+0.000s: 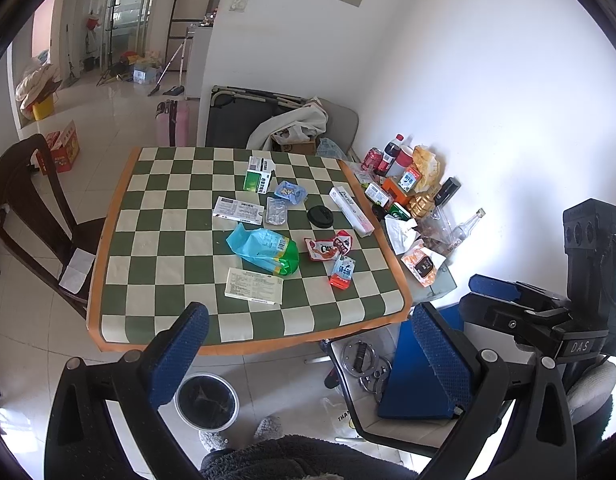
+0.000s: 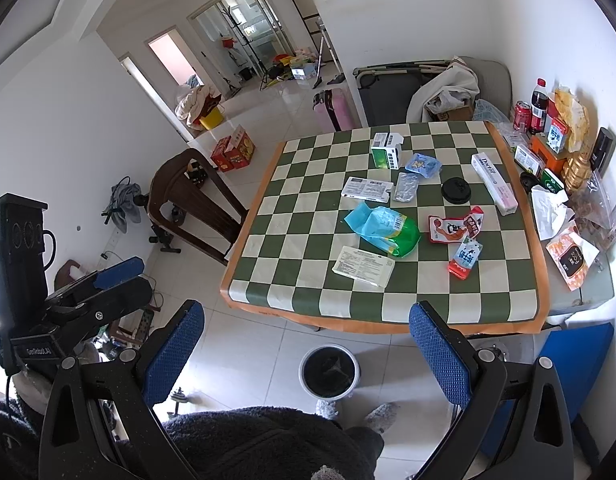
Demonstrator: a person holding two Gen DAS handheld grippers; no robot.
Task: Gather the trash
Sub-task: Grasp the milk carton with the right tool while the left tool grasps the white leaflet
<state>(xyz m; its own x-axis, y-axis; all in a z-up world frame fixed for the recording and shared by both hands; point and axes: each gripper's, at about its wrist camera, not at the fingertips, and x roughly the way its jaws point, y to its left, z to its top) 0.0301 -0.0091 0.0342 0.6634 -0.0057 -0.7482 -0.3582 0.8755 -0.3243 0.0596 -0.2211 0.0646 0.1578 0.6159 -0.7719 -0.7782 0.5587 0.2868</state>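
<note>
Trash lies scattered on the green-and-white checkered table [image 1: 167, 248] [image 2: 299, 240]: a blue-green plastic bag [image 1: 267, 250] [image 2: 384, 230], a red snack wrapper [image 1: 328, 246] [image 2: 454, 226], a small blue-red packet [image 1: 342, 272] [image 2: 466, 258], paper leaflets [image 1: 253, 286] [image 2: 364, 266], a black lid [image 1: 320, 216] [image 2: 456, 190] and a white toothpaste box [image 1: 352, 210] [image 2: 494, 178]. A bin with a black liner [image 1: 207, 402] [image 2: 329, 372] stands on the floor before the table. My left gripper [image 1: 308, 360] and right gripper [image 2: 308, 356] are open, empty, held short of the table's near edge.
A dark wooden chair [image 1: 35, 208] [image 2: 191, 204] stands left of the table. Bottles, cans and boxes [image 1: 408, 184] [image 2: 556, 136] crowd the wall side on the right. A blue stool [image 1: 420, 376] [image 2: 568, 364] and metal parts are on the floor at right.
</note>
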